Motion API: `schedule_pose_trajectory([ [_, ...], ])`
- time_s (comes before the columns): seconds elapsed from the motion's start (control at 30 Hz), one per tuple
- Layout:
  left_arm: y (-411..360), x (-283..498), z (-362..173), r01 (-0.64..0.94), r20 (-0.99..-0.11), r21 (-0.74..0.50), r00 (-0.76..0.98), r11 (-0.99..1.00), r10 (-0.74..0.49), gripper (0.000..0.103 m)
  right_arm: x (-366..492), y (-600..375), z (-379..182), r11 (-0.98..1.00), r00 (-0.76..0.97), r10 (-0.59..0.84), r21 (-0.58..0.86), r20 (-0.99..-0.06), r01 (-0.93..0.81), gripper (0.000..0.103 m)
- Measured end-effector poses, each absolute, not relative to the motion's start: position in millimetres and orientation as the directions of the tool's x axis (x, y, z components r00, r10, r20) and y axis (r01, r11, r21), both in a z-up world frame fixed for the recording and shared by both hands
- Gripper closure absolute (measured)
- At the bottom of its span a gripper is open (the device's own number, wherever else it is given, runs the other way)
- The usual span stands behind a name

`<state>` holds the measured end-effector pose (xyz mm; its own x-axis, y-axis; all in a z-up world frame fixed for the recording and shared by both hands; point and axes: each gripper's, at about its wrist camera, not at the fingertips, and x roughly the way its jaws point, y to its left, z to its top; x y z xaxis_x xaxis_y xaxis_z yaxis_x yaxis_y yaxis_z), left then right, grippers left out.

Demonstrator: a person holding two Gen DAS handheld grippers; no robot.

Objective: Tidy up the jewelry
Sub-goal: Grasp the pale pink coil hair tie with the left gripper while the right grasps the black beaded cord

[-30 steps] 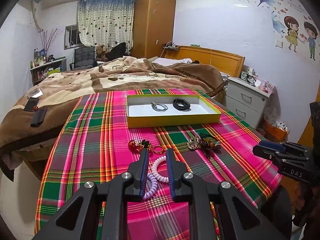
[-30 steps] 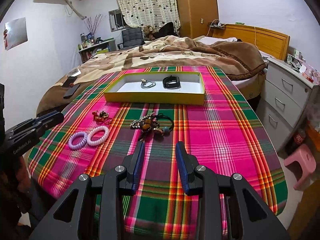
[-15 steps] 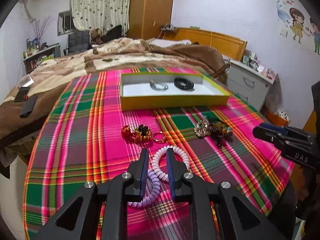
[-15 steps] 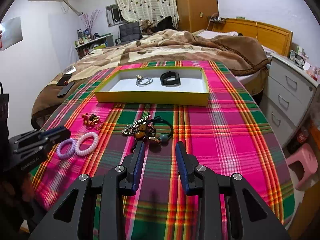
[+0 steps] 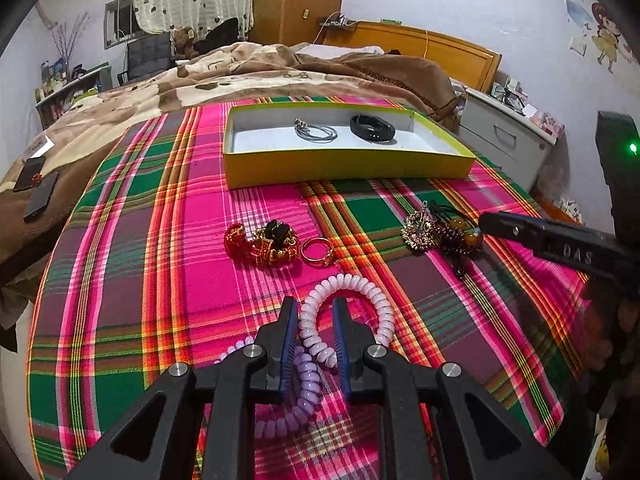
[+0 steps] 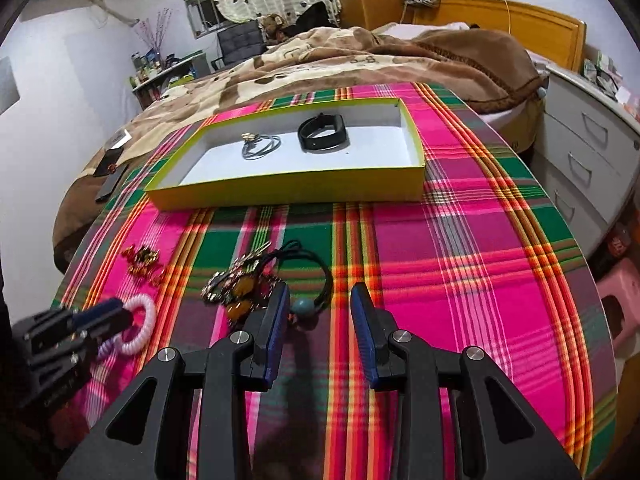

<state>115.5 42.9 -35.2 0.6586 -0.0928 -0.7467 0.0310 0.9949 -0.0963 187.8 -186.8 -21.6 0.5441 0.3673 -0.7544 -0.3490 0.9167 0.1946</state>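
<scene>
My left gripper (image 5: 315,320) is open low over the plaid cloth, its fingers straddling one side of a pale pink coil hair tie (image 5: 360,292) without pressing it. A lilac coil tie (image 5: 308,384) lies under the left finger. My right gripper (image 6: 320,300) is open over a black cord with a blue bead (image 6: 302,306), beside an amber bead and brooch cluster (image 6: 236,284). A red and gold bead cluster (image 5: 262,240) and a gold ring (image 5: 316,252) lie further ahead. The yellow box (image 5: 348,168) holds a silver wire bangle (image 5: 316,133) and a black band (image 5: 372,128).
The table's round edge drops off close on both sides. A bed with a brown blanket (image 5: 260,76) stands behind, with two phones (image 5: 40,196) on it at the left. A white nightstand (image 6: 588,152) and a pink stool (image 6: 624,292) stand at the right.
Both grippers moved forward and down towards the cloth. The left now straddles the pink coil tie. The right reached the black cord and bead. Neither opening changed.
</scene>
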Motion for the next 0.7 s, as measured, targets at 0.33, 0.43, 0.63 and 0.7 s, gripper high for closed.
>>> schedule_pose_trajectory([
  [0.33,38.3,118.2,-36.0,0.039,-0.754,-0.079,0.651,0.996,-0.085,0.086,192.3,-168.3,-30.7,0.905,0.492,0.333,0.126,-0.805,-0.406,0.070],
  [0.43,35.0,118.2,-36.2,0.044,-0.757,-0.054,0.649,0.998,-0.070,0.086,189.2,-165.7,-31.0,0.909,0.500,0.299,0.083,-0.813,-0.409,0.079],
  [0.63,26.4,116.8,-36.2,0.064,-0.757,-0.013,0.651,0.998,-0.052,0.088,173.6,-167.0,-31.3,0.910,0.519,0.272,0.041,-0.810,-0.413,0.101],
  [0.7,25.5,116.4,-35.9,0.068,-0.757,-0.014,0.651,0.998,-0.055,0.093,172.8,-169.2,-30.9,0.912,0.520,0.277,0.050,-0.808,-0.408,0.101],
])
